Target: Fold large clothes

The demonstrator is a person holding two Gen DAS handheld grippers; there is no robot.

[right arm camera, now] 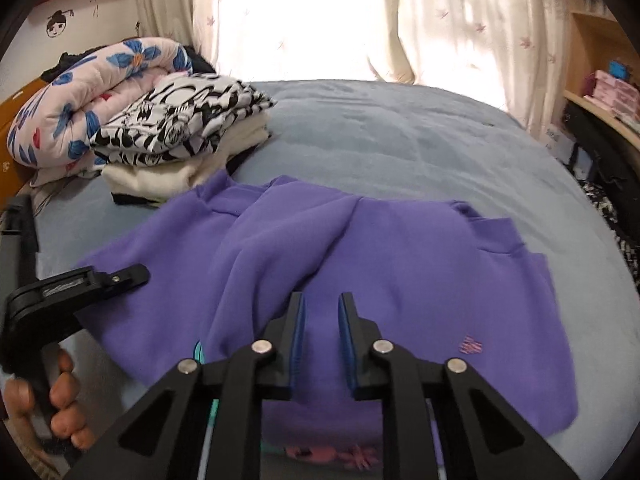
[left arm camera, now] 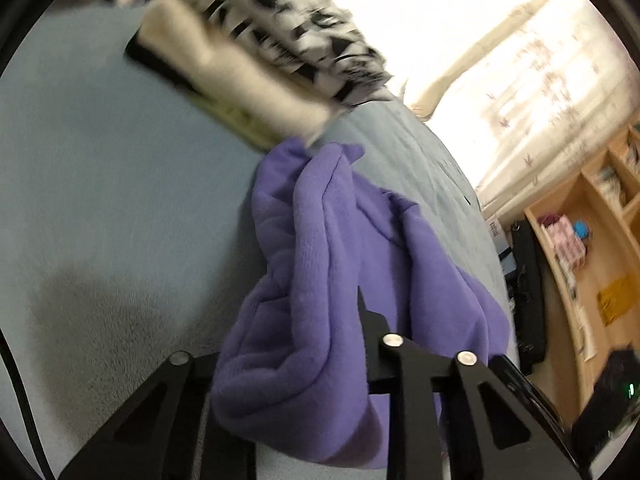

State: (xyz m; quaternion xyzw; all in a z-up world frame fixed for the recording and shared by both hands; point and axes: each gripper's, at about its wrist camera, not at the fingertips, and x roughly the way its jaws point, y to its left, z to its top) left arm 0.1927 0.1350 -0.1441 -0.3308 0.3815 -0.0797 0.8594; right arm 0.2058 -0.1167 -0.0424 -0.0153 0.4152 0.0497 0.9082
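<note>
Purple sweatshirt [right arm camera: 360,264], soft, thick and likely floppy, is being spread on the bed [right arm camera: 400,132], bunched in the clamped left gripper [left arm camera: 360,360] while the right gripper [right arm camera: 322,320] is being held narrowly parted and unladen above it, a hem edge being judged the best hold.

Far left on the pale blue bedspread [right arm camera: 400,136]: rolled floral quilt [right arm camera: 80,92]. Just right of it, touching: black-and-white patterned top [right arm camera: 180,120] stacked over cream folded garment [right arm camera: 160,172]. Beyond, sunlit flowered curtains [right arm camera: 460,20]. Far right, wooden shelves [left arm camera: 592,248] with pink boxes [left arm camera: 566,240].
</note>
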